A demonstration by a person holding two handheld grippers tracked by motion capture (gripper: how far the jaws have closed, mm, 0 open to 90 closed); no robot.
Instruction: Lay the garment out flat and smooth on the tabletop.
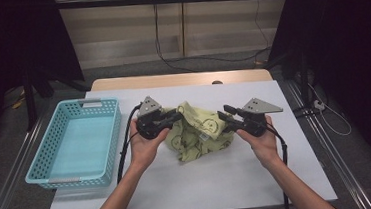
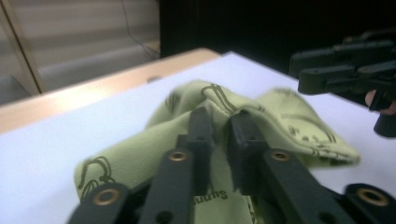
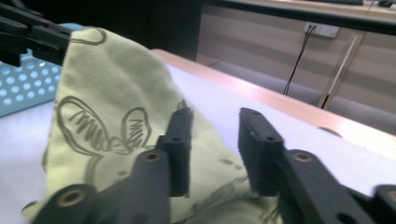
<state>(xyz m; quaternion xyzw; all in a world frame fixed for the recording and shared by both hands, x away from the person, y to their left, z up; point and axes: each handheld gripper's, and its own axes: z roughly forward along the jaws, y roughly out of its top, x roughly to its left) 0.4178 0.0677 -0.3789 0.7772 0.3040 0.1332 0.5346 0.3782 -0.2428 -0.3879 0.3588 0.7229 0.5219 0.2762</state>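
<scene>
Nearest the camera in the high view, two bare forearms were seen coming in from the lower edge, each hand wrapped around a black gripper. The left gripper (image 1: 172,117) was held over the left part of a crumpled light-green cloth (image 1: 198,133), which was printed with dark line drawings and lay near the middle of the white worktop (image 1: 180,190). In the left gripper view, the jaws were seen drawn close together with a raised fold of the cloth (image 2: 261,107) caught in the narrow gap between them, so the cloth was being pinched there. The right gripper (image 1: 227,115) was held at the cloth's right side, pointing toward the left gripper, with a grey three-cornered plate on top. In the right gripper view, its jaws were seen spread apart; the cloth (image 3: 107,107) lay against the left jaw and rose in a peak beyond it, while the gap between the jaws showed mostly bare worktop, so nothing was pressed between them. A black cable was seen trailing from each gripper back toward the person. To the left of the cloth and well apart from it, a light-blue plastic basket (image 1: 44,150) with perforated walls was set on the worktop's left edge. Farther back, the wooden edge (image 1: 181,78) of the worktop was visible, and beyond it a grey floor with loose black cables and pale wall panels.
</scene>
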